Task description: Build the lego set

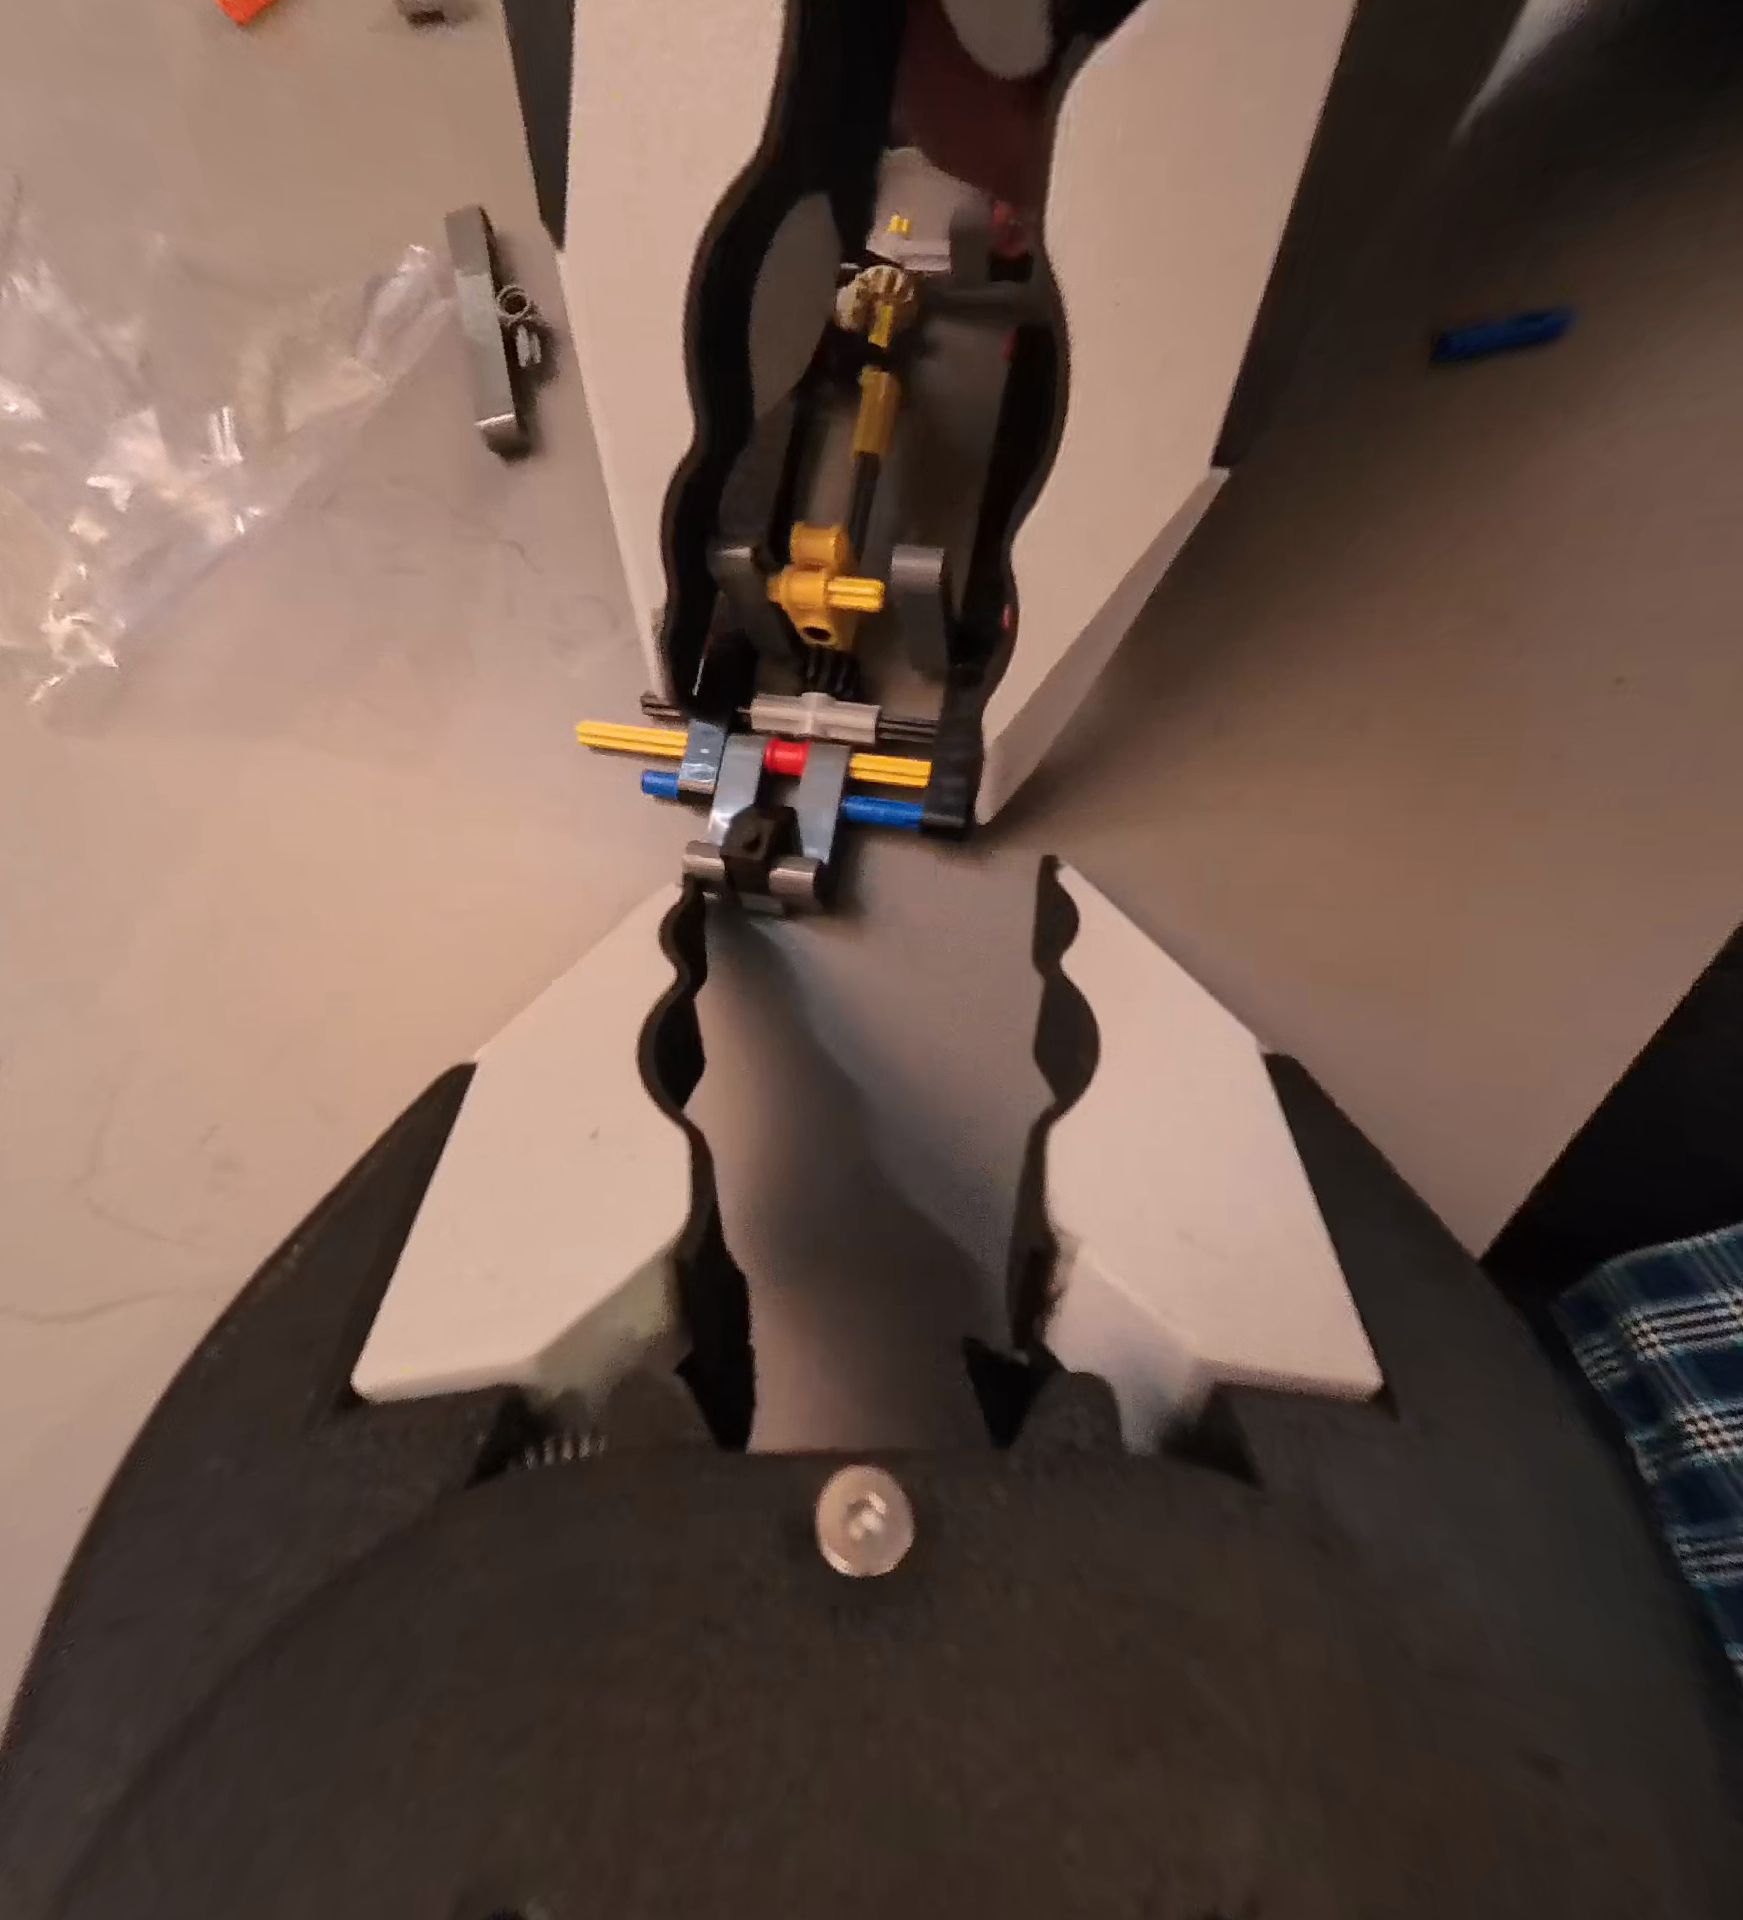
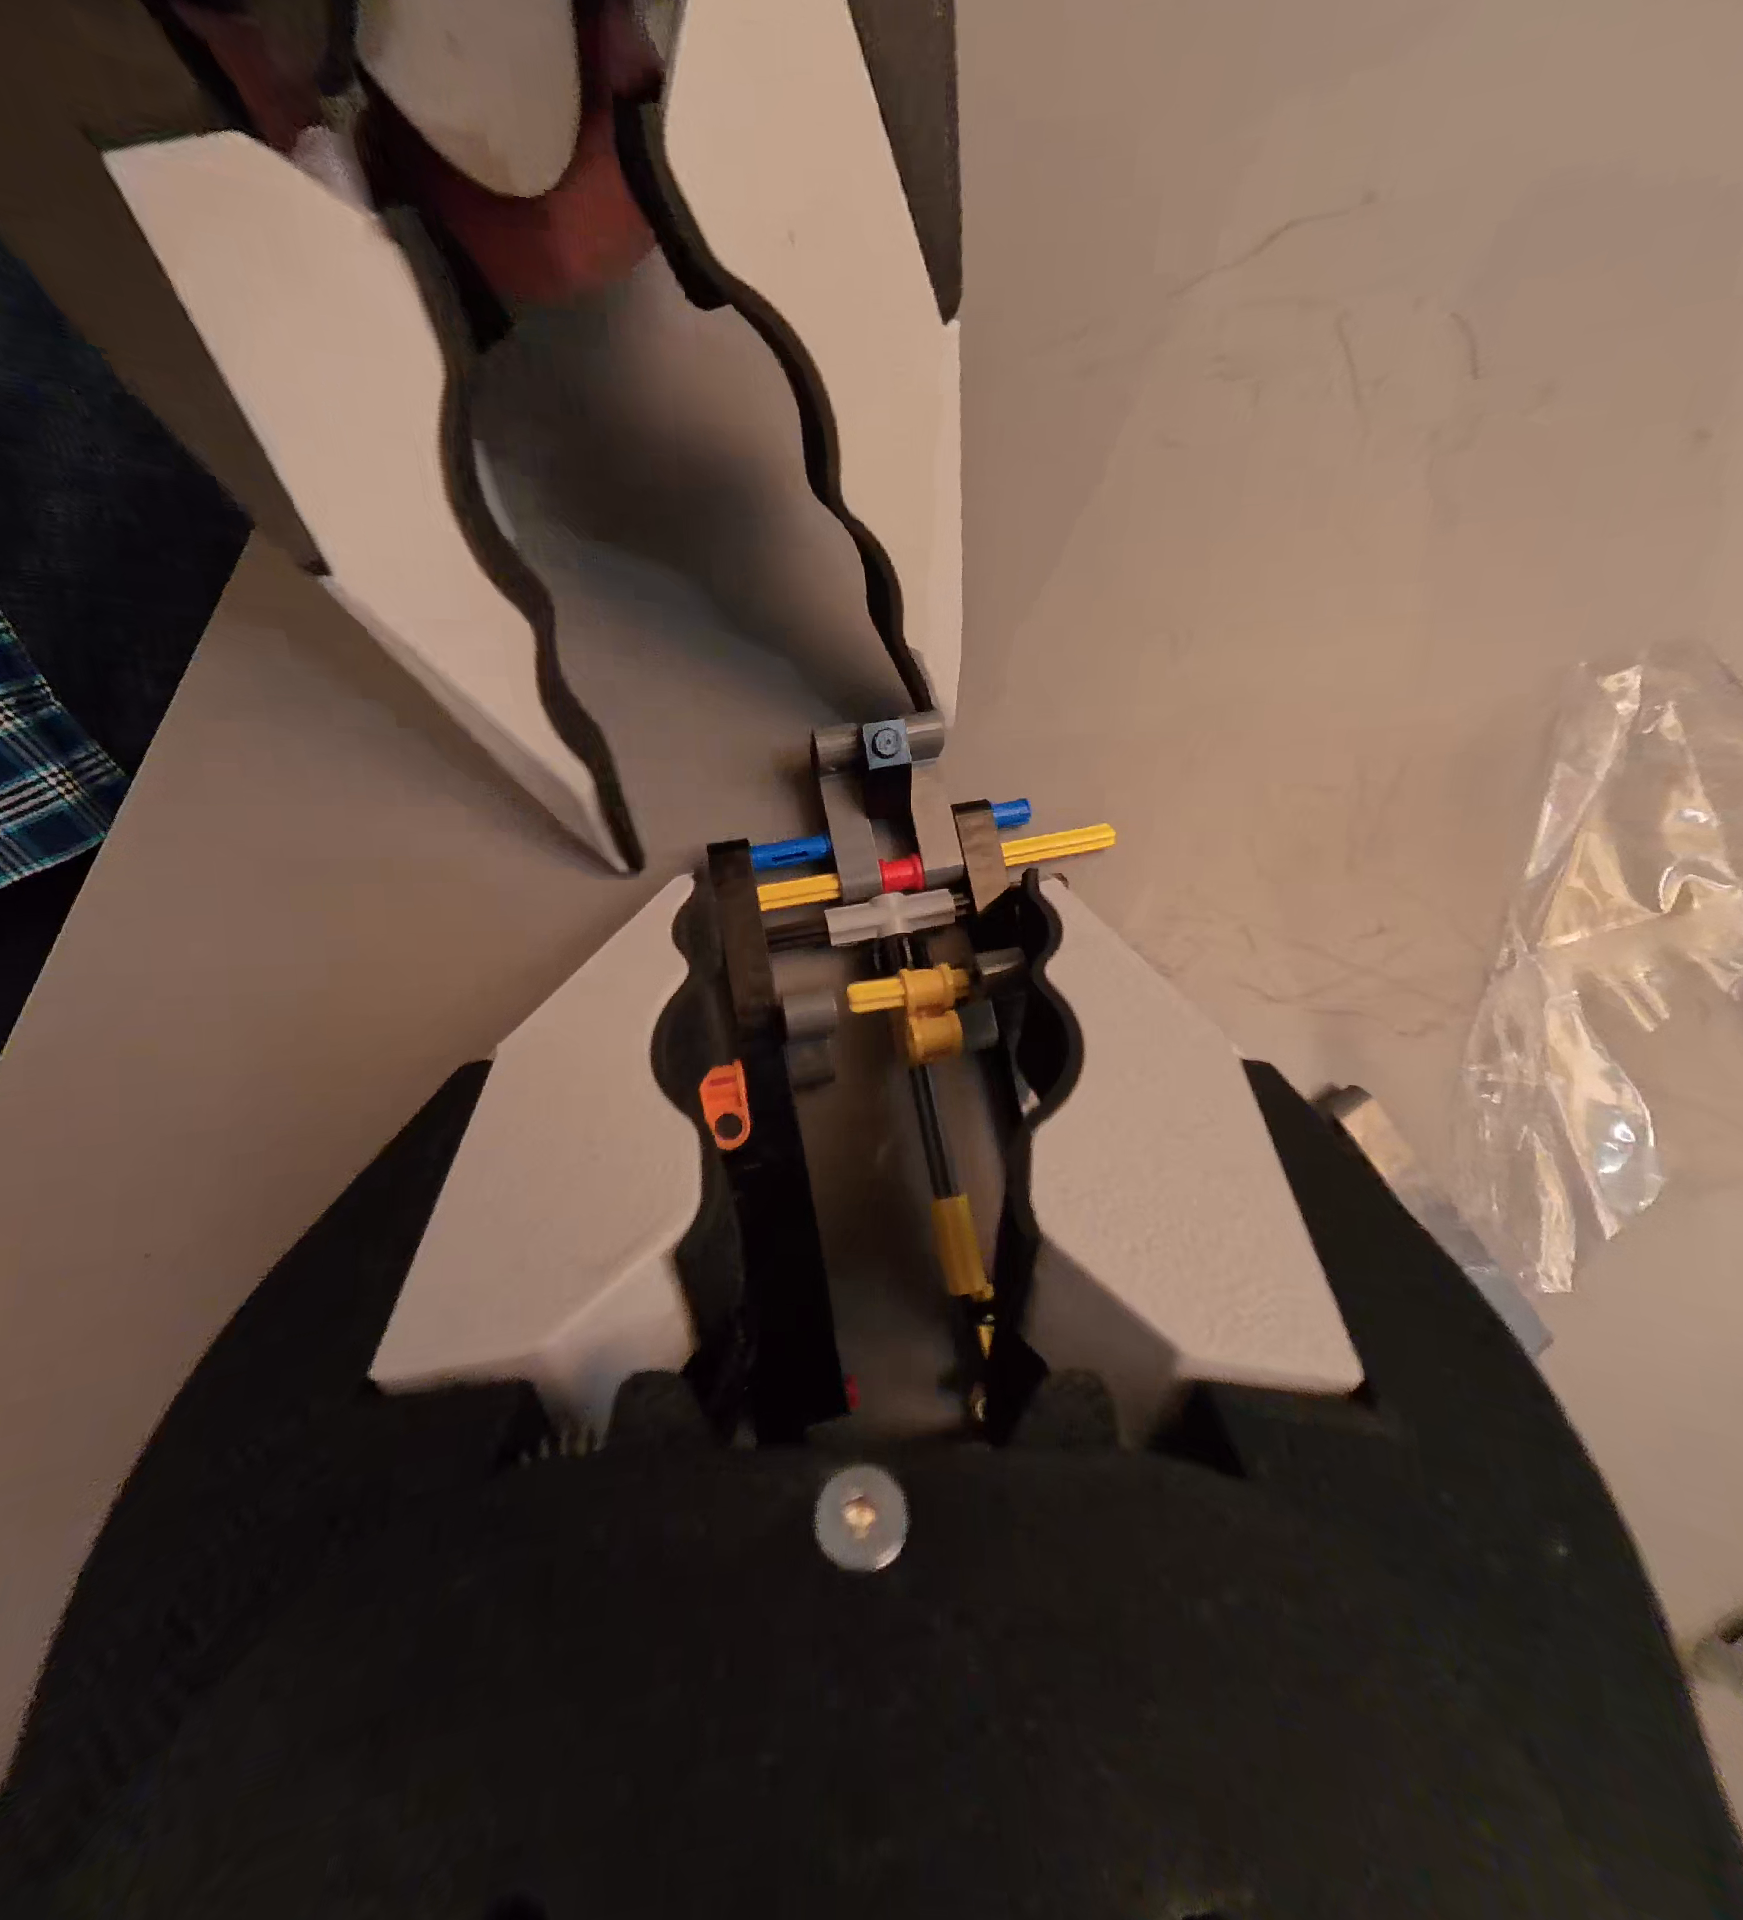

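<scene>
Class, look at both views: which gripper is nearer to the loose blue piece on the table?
Right. The right gripper stands beside the blue piece; the left gripper sits farther back.

Setting: pale beige bench (image 1: 223, 935) under warm, dim indoor light.

Bench surface matte and smooth, marked with faint scuffs and fine scratch lines, most plainly seen in the right wrist view (image 2: 1366, 364). Soft dark shadows lie across its middle. Bench edge runs diagonally at the lower right of the left wrist view, with a dark, unlit area (image 1: 1698, 1039) beyond it. No wall or window is in view; the floor cannot be made out.
</scene>
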Demonstrator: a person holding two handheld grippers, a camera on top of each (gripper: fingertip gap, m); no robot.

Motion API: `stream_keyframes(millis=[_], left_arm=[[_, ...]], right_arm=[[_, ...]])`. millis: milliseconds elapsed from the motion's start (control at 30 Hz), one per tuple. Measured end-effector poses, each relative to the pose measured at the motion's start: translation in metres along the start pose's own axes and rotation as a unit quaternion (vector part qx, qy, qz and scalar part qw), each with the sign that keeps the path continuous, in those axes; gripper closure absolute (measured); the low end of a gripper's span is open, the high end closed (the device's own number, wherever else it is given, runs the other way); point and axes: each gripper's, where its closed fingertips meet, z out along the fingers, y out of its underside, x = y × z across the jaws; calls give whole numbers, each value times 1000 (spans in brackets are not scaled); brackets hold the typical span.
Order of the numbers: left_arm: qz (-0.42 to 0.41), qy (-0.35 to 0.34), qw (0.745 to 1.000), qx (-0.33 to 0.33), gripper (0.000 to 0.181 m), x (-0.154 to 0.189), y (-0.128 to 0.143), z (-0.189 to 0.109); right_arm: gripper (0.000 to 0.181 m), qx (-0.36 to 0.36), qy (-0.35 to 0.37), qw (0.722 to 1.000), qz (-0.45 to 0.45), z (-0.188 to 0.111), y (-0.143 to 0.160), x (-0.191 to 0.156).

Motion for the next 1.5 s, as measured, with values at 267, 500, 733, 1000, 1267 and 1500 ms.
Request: stream_keyframes(millis=[267, 500, 733, 1000, 1267, 1500], left_arm=[[-4, -30, 1000, 1, 136, -8, -2, 0], [3, -32, 999, 3, 137, -8, -2, 1], [24, -62, 998, 0, 158, -17, -1, 0], [17, -4, 1000, -1, 137, -7, 0, -1], [-7, -9, 1000, -3, 137, -9, -2, 1], [0, -12, 1000, -2, 138, -8, -5, 3]], right_arm=[[125, 1, -1, 1000, -3, 0, 0, 0], [126, 5, -5, 1000, -7, 0, 0, 0], [126, 11, -8, 1000, -12, 0, 0, -1], [126, 16, -13, 1000, -16, -1, 0, -2], [126, 17, -10, 1000, -16, -2, 1, 1], [112, 5, -39, 999, -19, -1, 1, -8]])
